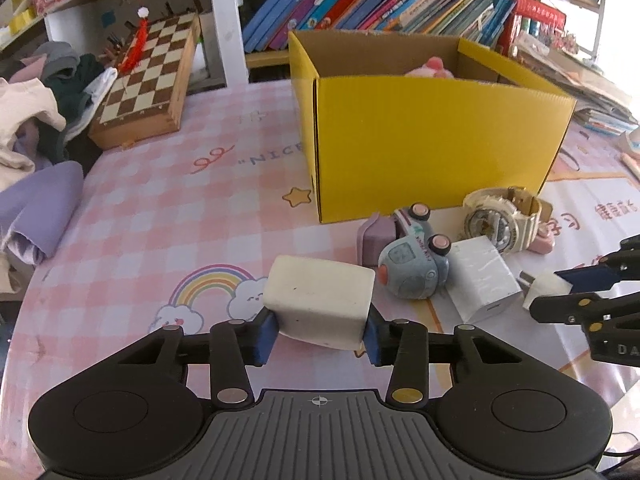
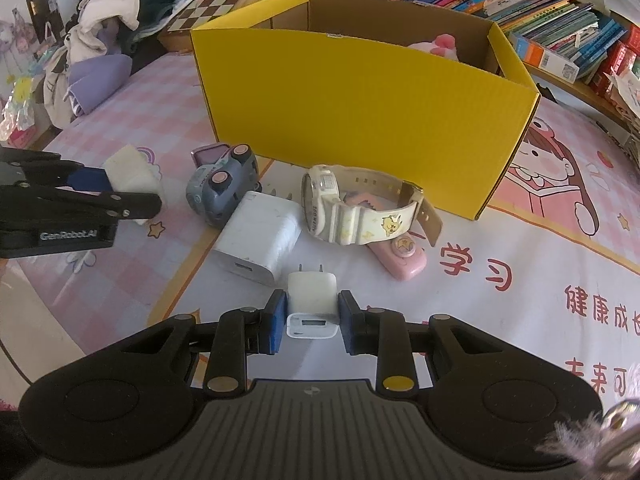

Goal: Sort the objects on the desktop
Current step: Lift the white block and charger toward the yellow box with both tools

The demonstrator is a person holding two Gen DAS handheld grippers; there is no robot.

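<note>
The left gripper has its fingers closed on a white block; the right gripper pinches a small charger. Ahead lie a larger charger, toy car, watch and pink case. Beyond, the yellow box holds only a pink toy: sorting looks barely begun. "GenRobot.AI" marks the left tool.
</note>
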